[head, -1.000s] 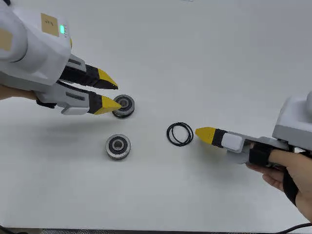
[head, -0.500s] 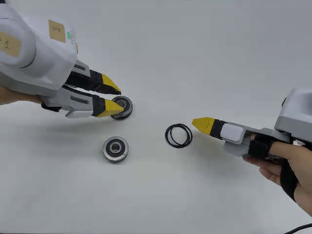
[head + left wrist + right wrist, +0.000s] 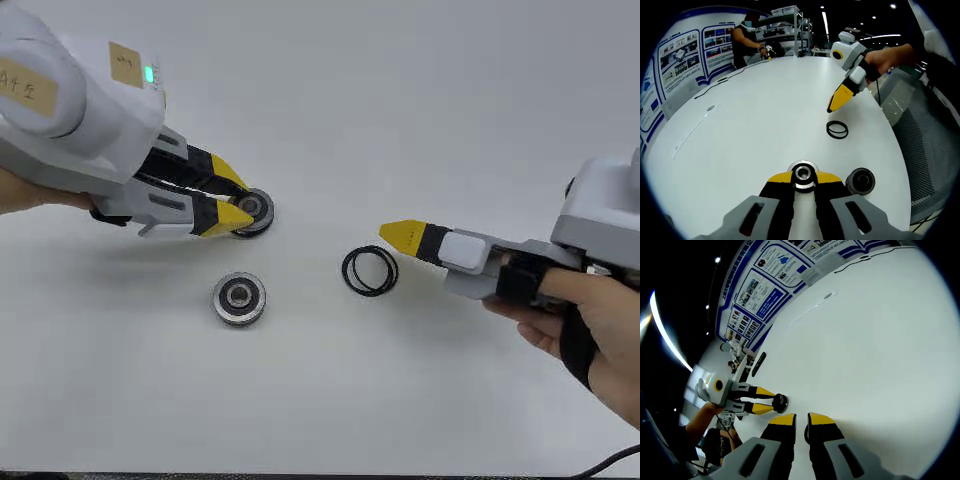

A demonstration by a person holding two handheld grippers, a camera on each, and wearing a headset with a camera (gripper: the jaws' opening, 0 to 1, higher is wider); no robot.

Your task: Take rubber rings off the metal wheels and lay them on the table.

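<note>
Two black-rimmed metal wheels lie on the white table [image 3: 420, 110]. My left gripper [image 3: 240, 200] holds the far wheel [image 3: 254, 208] between its yellow tips, shut on it; the left gripper view has that wheel [image 3: 803, 174] pinched between the jaws of the left gripper [image 3: 803, 178]. The second wheel [image 3: 239, 298] [image 3: 860, 181] lies flat nearer me. Two black rubber rings [image 3: 369, 271] [image 3: 837, 130] lie overlapped on the table. My right gripper [image 3: 400, 234] [image 3: 801, 421] hovers just right of them, shut and empty. It also shows as the right gripper [image 3: 832, 106] above the rings.
The white table stretches bare beyond the parts. The right gripper view has the left gripper [image 3: 771, 403] with its wheel [image 3: 781, 401] far off, and poster boards [image 3: 765, 295] behind. A person [image 3: 747, 42] stands by shelves at the table's far end.
My left gripper slid forward onto the far wheel and its jaws narrowed around it. The right gripper shifted slightly up and left, nearer the rings.
</note>
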